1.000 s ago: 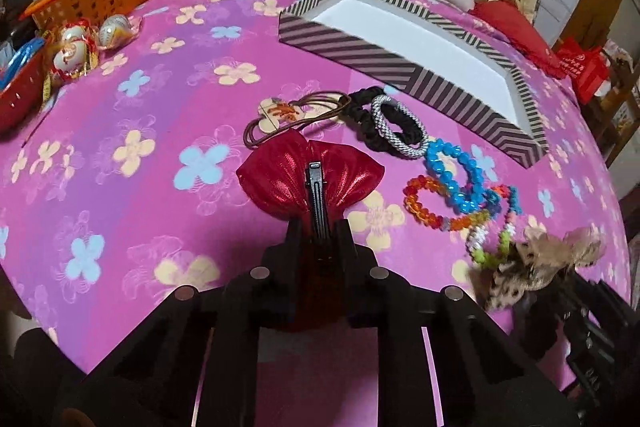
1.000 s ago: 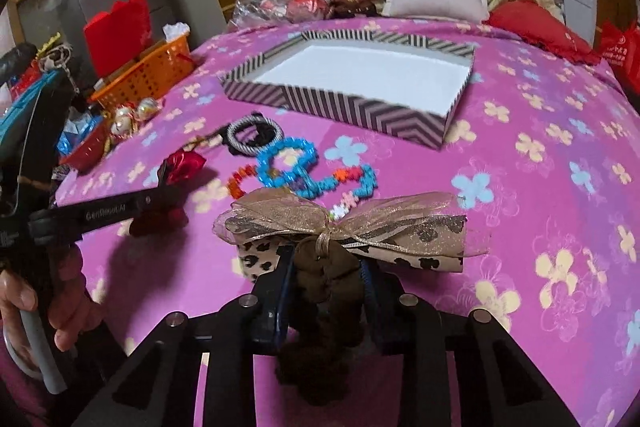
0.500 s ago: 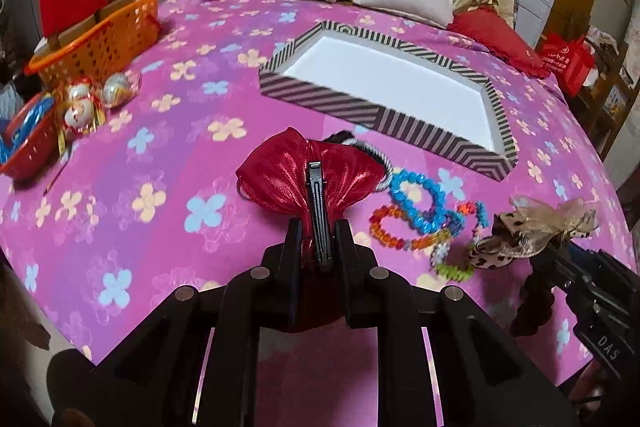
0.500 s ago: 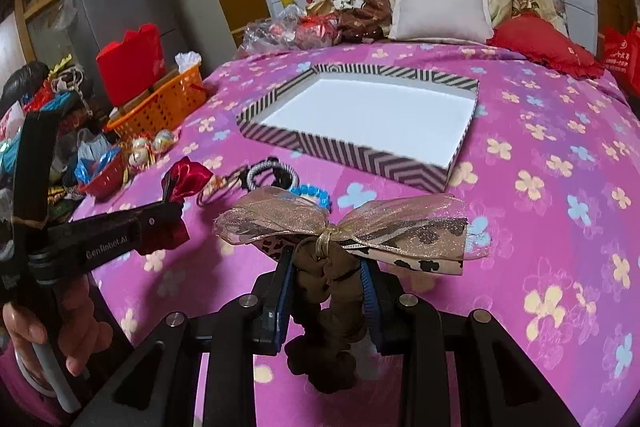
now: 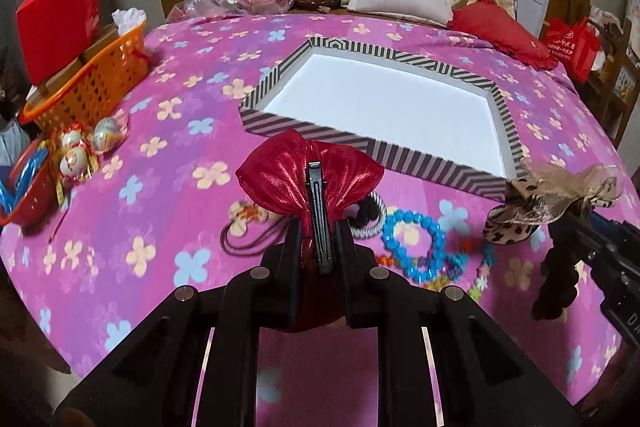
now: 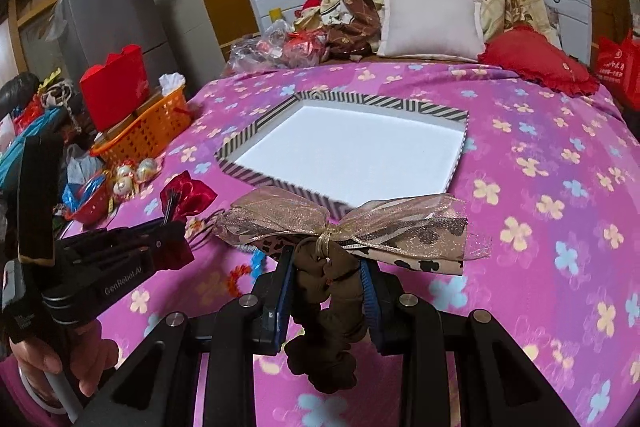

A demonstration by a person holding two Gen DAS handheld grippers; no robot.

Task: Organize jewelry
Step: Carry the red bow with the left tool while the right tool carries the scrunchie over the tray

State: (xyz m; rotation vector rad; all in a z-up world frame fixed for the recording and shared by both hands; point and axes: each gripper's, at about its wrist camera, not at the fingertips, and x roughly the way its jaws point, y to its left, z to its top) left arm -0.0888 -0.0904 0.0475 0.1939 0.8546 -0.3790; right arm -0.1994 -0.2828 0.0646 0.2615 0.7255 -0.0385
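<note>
Orange plastic marks the far left: a basket (image 5: 86,83) at the bed's edge, with a few wrapped ornaments (image 5: 86,147) lying beside it on the pink flowered cover (image 5: 168,163). Nearer the middle, the left gripper (image 5: 318,247) is pressed shut on a red bow (image 5: 308,179), its fingers (image 5: 292,247) pinching the gathered centre where a black clip (image 5: 318,215) runs along the fabric. The bow hangs clear of the cover, just short of the near wall of the striped tray (image 5: 400,151), whose white floor is bare.

Below the bow, a brown cord (image 5: 248,243), a striped band (image 5: 372,223) and a blue bead bracelet (image 5: 416,243) lie loose on the cover, close together.

To the right, the right gripper (image 6: 326,283) is clamped on a brown scrunchie (image 6: 324,307) that carries a sheer leopard bow (image 6: 348,231); this too is lifted off the cover, in front of the tray.

Both bows look very light and soft. The satin is probably slippery, so the clip and the knotted centre seem the firm places to hold; the wings would likely crush or slide. The organza loops would likely snag, so the scrunchie is the safer purchase. The beads look harder and heavier, and would best be pinched across the strand.
</note>
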